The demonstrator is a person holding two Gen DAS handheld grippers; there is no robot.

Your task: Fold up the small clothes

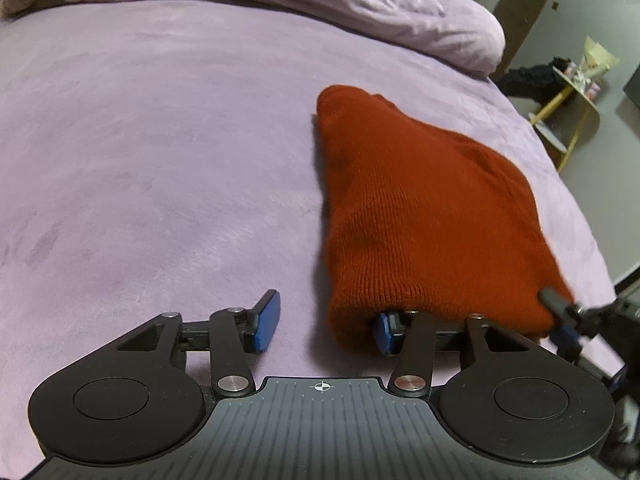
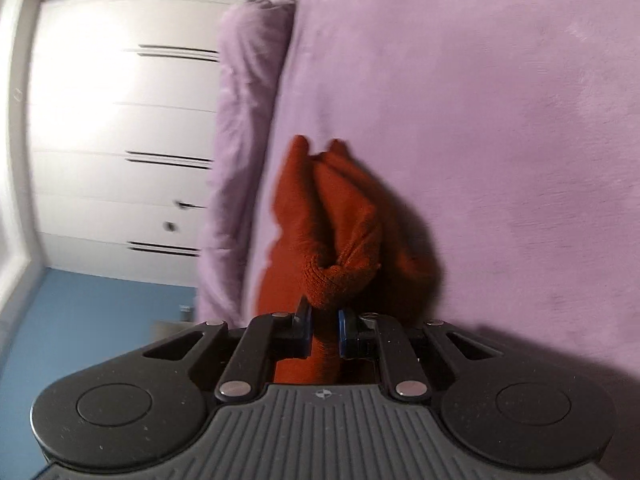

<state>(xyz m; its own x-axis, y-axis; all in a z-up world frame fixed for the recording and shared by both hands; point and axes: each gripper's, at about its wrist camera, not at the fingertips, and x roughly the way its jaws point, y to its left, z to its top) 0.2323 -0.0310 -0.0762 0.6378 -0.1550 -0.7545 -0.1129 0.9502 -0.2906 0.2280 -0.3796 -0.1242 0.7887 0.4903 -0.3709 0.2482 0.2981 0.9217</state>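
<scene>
A rust-red knitted garment [image 1: 420, 216] lies on the lilac bedspread [image 1: 160, 140], right of centre in the left wrist view. My left gripper [image 1: 324, 326] is open; its right finger is under the garment's near edge and its left finger [image 1: 266, 322] rests on bare bedspread. My right gripper [image 2: 325, 330] is shut on a bunched corner of the same garment [image 2: 332, 216], which hangs away from it in folds. The right gripper's tip also shows in the left wrist view [image 1: 560, 304] at the garment's near right corner.
A rumpled lilac duvet [image 1: 320, 4] lies along the far side of the bed. A small yellow-legged side table [image 1: 572, 92] stands past the bed's right edge. White wardrobe doors [image 2: 112, 128] fill the left of the right wrist view.
</scene>
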